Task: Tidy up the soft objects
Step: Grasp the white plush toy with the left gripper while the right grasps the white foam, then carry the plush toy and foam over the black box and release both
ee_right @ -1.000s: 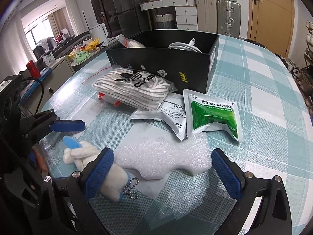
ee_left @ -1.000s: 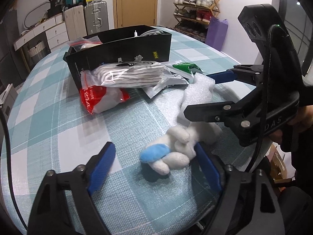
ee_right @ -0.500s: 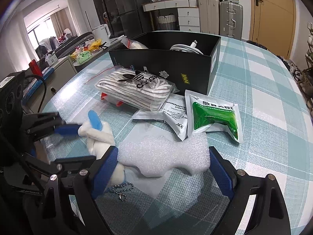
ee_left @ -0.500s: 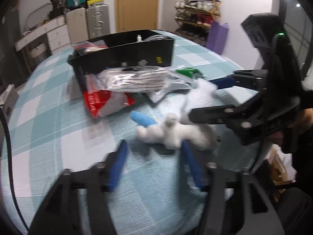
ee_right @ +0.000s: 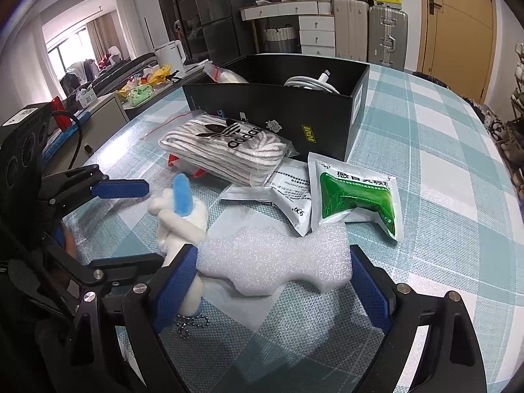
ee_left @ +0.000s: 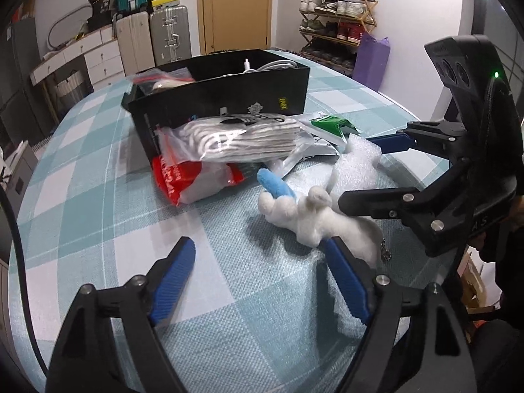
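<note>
A white plush toy point(ee_left: 311, 216) with a blue ear point(ee_left: 273, 185) lies on the checked tablecloth, and it also shows in the right wrist view as the plush point(ee_right: 181, 219). My left gripper point(ee_left: 257, 245) stands just short of it with its jaws opening. Nothing is between its pads, and its right fingertip point(ee_left: 330, 245) touches the toy's body. My right gripper point(ee_right: 273, 252) has its pads against both ends of a white foam piece point(ee_right: 275, 262). From the left wrist view the right gripper point(ee_left: 355, 170) holds the foam point(ee_left: 360, 160) beside the toy.
A black open box point(ee_right: 278, 111) with a white cable stands behind. In front of it lie a bagged striped sock pack point(ee_right: 229, 144), a red-and-white packet point(ee_left: 193, 180), a silver sachet point(ee_right: 288, 193) and a green sachet point(ee_right: 353, 196). The table's edge point(ee_left: 425, 150) runs close on the right.
The plush has turned over and slid away from the left fingers, its blue ear now pointing up. The left jaws narrowed, then widened. The right jaws closed in onto the foam's ends.
</note>
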